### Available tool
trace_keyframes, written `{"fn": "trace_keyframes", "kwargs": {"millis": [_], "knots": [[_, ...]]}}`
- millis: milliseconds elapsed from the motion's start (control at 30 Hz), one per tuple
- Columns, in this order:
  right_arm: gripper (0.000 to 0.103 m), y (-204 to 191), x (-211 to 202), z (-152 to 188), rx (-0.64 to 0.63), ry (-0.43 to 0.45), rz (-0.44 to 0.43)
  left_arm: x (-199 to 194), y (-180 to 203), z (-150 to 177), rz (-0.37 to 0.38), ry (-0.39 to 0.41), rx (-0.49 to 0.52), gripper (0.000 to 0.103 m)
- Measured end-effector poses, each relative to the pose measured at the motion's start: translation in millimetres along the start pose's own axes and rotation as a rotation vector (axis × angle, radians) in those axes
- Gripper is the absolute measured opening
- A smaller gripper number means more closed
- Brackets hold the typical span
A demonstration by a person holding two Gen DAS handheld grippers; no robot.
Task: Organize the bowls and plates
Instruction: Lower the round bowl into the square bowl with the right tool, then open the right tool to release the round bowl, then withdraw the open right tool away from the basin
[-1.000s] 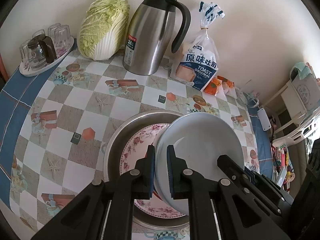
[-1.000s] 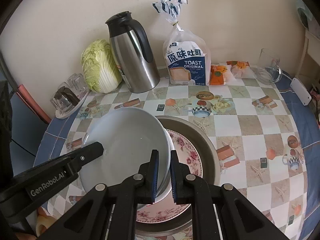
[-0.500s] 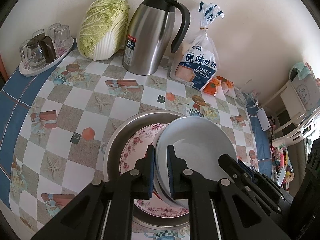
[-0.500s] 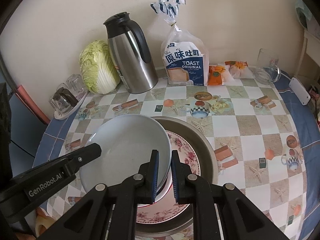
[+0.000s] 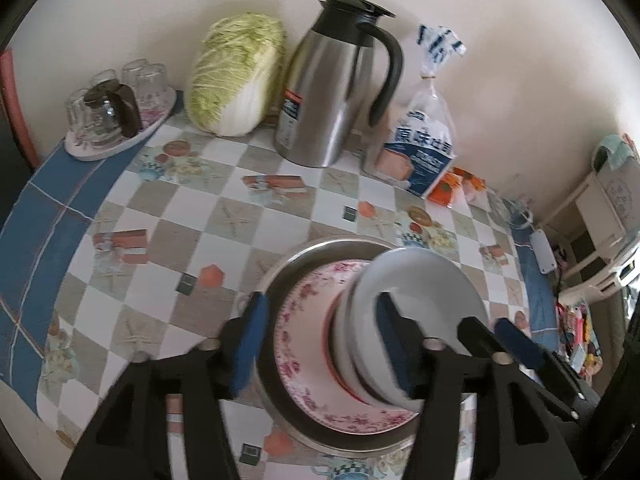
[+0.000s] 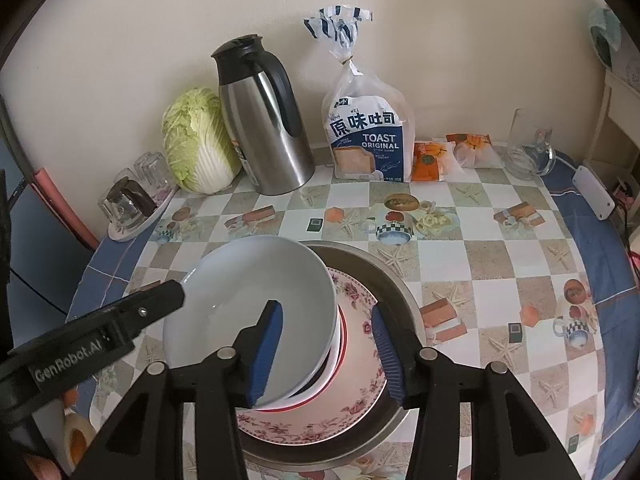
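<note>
A wide steel basin [image 6: 404,292] sits on the near middle of the bench [image 6: 460,248], which wears a checked, printed cloth. Inside the basin lies a flowered plate [image 6: 362,320], and on that plate rests a red-rimmed dish [image 6: 340,354] with a pale grey-white bowl [image 6: 256,284] stacked on top. The bowl is empty and overhangs the basin's left edge in the right wrist view.

The left tool [image 5: 320,344] has its jaws opening; the bowl's left rim stands between the blue pads, which are clear of it, though this view is blurred. The right tool [image 6: 328,350] is also opening, its two blue pads spread to either side of the bowl's right rim without pressing on it.

Along the far wall, from left to right, stand a small tray [image 6: 132,228] holding upturned glasses [image 6: 150,168] and a dark-handled glass pot [image 6: 128,200], a napa cabbage [image 6: 196,140], a steel thermos jug [image 6: 264,128], a tied bag of toast bread [image 6: 366,136], two orange snack packets [image 6: 432,160], and a clear glass pitcher [image 6: 528,144].
</note>
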State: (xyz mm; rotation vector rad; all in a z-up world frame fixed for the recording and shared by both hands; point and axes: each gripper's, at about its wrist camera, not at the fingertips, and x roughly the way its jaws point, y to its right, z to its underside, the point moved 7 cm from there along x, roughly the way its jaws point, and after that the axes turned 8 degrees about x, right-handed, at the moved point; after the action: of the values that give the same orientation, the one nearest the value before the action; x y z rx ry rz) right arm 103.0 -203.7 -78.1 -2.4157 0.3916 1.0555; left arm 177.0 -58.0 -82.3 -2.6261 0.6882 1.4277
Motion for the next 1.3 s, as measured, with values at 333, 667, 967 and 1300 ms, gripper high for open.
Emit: {"fn": "trace_keyframes", "kwargs": {"millis": [333, 667, 967, 1300], "knots": [[0.091, 9, 0, -3, 0.008, 0.025, 0.024, 0, -27, 3, -0.145, 0.023, -0.003, 0.093], [0.103, 16, -10, -2, 0.02, 0.066, 0.034, -14, -32, 5, -0.194, 0.076, 0.001, 0.093], [0.103, 17, -34, 0, -0.003, 0.127, 0.047, -34, -37, 20, -0.275, 0.126, -0.002, 0.093], [0.103, 34, -54, 20, 0.057, 0.151, 0.045, -37, -26, 49, -0.282, 0.107, 0.071, 0.093]]}}
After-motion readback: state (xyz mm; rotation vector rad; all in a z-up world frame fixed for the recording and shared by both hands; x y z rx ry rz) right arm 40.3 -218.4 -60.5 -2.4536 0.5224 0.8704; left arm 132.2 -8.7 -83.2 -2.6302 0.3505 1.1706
